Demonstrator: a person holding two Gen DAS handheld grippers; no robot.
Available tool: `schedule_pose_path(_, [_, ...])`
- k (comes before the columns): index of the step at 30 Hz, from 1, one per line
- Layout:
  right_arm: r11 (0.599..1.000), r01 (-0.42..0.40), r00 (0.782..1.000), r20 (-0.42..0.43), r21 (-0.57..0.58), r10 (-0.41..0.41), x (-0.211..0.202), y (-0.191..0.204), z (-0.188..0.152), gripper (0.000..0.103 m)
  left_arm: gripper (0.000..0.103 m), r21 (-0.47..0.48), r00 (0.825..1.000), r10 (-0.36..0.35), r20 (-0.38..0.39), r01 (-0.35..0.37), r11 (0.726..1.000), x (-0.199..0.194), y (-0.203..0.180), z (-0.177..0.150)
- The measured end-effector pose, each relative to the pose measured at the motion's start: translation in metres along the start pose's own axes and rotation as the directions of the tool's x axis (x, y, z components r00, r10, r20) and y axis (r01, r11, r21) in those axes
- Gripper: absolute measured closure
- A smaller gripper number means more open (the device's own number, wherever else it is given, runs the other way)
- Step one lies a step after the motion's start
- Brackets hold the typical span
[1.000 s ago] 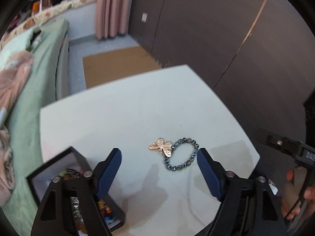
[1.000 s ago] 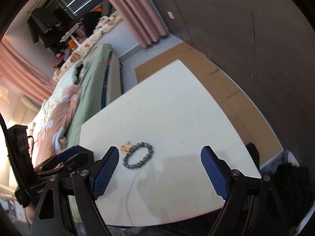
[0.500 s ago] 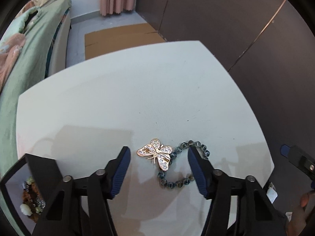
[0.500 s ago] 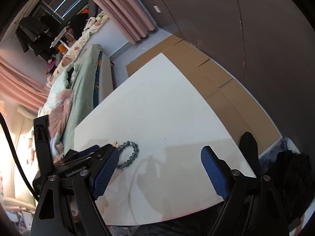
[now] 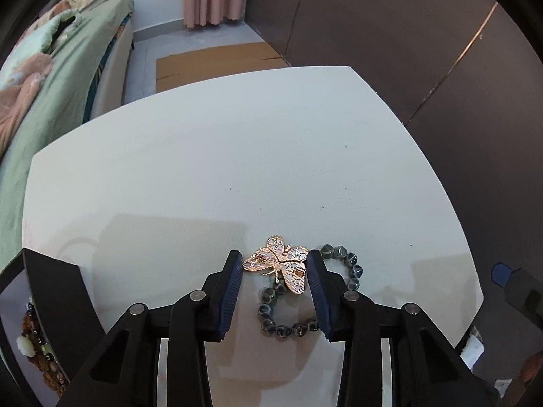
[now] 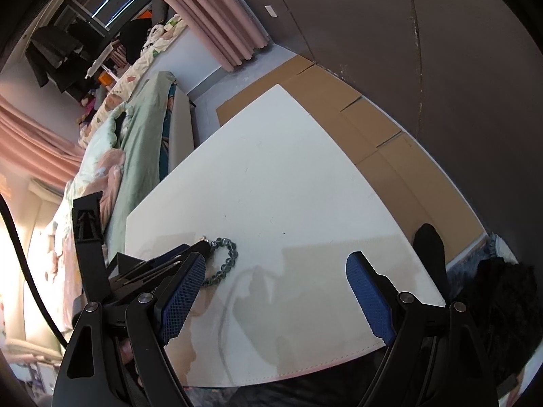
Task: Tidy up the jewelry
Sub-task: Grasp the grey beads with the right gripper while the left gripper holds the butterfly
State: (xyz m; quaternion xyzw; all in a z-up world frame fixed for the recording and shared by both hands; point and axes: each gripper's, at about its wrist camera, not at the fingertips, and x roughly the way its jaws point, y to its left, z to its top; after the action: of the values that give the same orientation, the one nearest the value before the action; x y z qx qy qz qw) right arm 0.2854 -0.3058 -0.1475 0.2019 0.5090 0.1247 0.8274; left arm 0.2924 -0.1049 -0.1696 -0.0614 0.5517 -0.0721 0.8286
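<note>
A gold butterfly brooch point(image 5: 279, 265) lies on the white table point(image 5: 237, 156), overlapping a bracelet of dark blue-grey beads point(image 5: 339, 264). My left gripper point(image 5: 275, 261) has closed onto the brooch: both blue pads touch its wing edges, down at the table. The bead bracelet also shows in the right wrist view point(image 6: 226, 260), beside the left gripper's fingers point(image 6: 176, 254). My right gripper point(image 6: 275, 291) is open and empty above the near part of the table.
An open black jewelry box point(image 5: 37, 312) with beads inside stands at the table's left front corner. A bed with green bedding point(image 5: 51, 78) lies left of the table. Cardboard sheets point(image 6: 373, 129) cover the floor beyond. Dark wall panels stand to the right.
My left gripper moved forward and down to the brooch and its jaws closed from wide open onto the wings. My right gripper stayed open and shifted slightly.
</note>
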Motion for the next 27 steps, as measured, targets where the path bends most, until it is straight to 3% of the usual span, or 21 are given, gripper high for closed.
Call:
schedule_pose_path(13, [0.998, 0.01, 0.999, -0.043, -0.063, -0.013, 0.027, 0.024, -0.003, 0.02, 0.063, -0.036, 0.995, -0.058, 0.084, 0.061, 0.997, -0.047, 0.026, -0.002])
schedule_pose_path(20, [0.997, 0.031, 0.994, -0.103, -0.075, -0.038, 0.055, 0.037, -0.006, 0.041, 0.063, -0.044, 0.99, -0.078, 0.121, 0.084, 0.995, -0.073, 0.04, -0.008])
schedule_pose_path(27, [0.991, 0.05, 0.991, -0.12, -0.125, -0.065, 0.077, 0.057, -0.006, 0.049, 0.063, -0.063, 0.986, -0.082, 0.146, 0.092, 0.994, -0.092, 0.057, -0.013])
